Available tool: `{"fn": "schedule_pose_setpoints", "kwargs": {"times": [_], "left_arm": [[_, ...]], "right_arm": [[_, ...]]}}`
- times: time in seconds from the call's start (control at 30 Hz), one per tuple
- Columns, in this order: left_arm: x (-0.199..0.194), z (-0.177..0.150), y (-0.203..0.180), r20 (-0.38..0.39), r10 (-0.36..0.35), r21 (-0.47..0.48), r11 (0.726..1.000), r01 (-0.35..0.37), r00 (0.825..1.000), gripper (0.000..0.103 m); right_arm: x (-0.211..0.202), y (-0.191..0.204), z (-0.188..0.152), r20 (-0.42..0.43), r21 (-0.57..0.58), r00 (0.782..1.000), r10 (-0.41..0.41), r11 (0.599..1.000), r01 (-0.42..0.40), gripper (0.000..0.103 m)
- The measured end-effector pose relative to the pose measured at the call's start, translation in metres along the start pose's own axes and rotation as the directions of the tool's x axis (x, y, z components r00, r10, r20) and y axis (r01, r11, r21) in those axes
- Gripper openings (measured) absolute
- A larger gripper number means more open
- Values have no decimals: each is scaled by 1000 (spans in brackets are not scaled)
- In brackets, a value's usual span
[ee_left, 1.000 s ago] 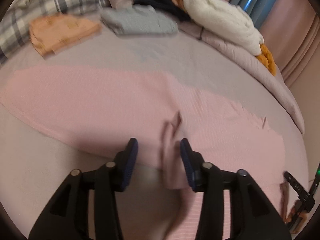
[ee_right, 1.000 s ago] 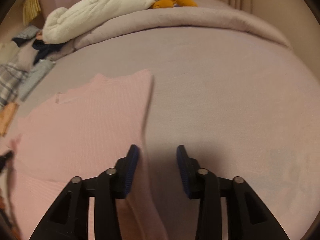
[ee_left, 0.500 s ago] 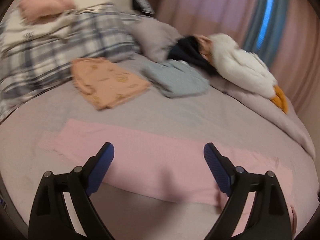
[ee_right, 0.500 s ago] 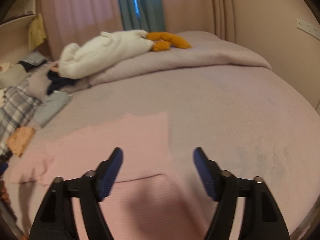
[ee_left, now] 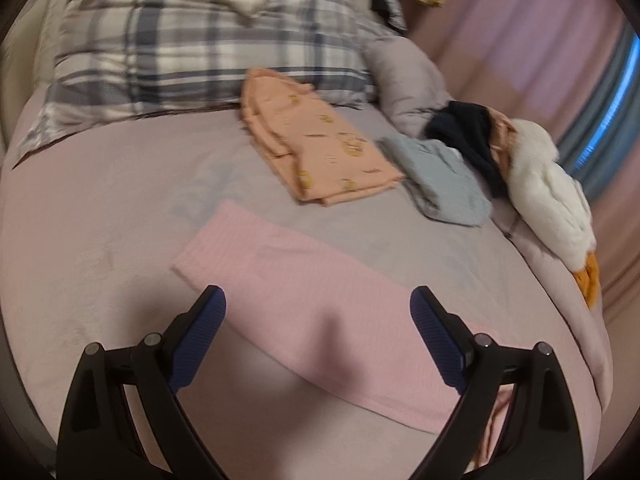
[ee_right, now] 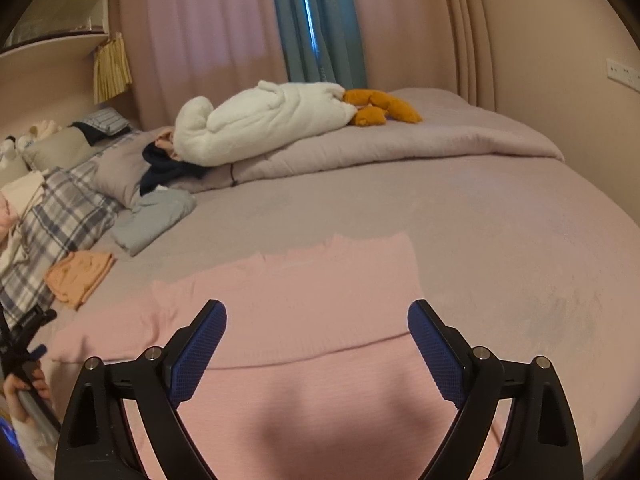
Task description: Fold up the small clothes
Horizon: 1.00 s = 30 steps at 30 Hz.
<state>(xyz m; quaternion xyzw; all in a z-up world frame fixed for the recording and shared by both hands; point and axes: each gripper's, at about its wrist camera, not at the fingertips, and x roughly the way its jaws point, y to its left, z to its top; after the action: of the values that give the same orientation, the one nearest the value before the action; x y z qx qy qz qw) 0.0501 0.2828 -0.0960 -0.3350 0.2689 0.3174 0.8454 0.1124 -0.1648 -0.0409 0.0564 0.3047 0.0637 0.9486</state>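
Both my left gripper (ee_left: 318,336) and right gripper (ee_right: 317,350) hover wide open and empty over the pink top (ee_right: 304,312), lying part-folded near the orange clothes (ee_left: 320,152). Pinching only one layer could undo that fold.

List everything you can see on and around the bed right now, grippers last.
pink top: 1, pink, spread on the bed under both grippers, one fold line across it
orange garment: 1, folded, by the plaid pillow
grey-blue garment: 1, folded, right of the orange one
dark garment: 1, navy, bunched beside the plush
plush: 1, white with orange feet, on the rolled duvet
plaid pillow: 1, grey-white, head of bed
duvet: 1, mauve, far side
curtains: pink and blue, behind
left gripper: open, empty
right gripper: open, empty
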Motion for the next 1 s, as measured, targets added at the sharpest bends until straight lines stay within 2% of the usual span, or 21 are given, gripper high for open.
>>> {"fn": "schedule_pose_setpoints", "kwargs": {"times": [0.2,0.47,0.63,0.7,0.83,0.9,1.0], "left_arm": [[7,4,24,-3,61,-68,996,-61,998,94],[19,3,43,-46,79,-126,988,-84,996,93],[33,0,51,-104,60,-164,984,-76,993,93],[34,0,53,-100,49,-184,981,-67,994,93],[38,0,55,-107,-39,-235,972,12,994,91],[42,0,53,-104,-37,-234,972,12,994,85],[48,3,48,-98,-21,-213,977,0,995,55]], "right_arm": [[-6,6,-7,-11,0,1000,-1,1000,1,92],[-7,12,-14,-24,0,1000,1,1000,-1,92],[-6,13,-16,-31,-11,1000,3,1000,-3,92],[-5,13,-17,-34,-10,999,2,1000,-3,92],[-4,13,-20,-42,2,999,10,1000,-10,92],[-3,13,-20,-47,7,999,14,1000,-14,92],[-3,16,-20,-41,3,999,19,1000,-19,92]]}}
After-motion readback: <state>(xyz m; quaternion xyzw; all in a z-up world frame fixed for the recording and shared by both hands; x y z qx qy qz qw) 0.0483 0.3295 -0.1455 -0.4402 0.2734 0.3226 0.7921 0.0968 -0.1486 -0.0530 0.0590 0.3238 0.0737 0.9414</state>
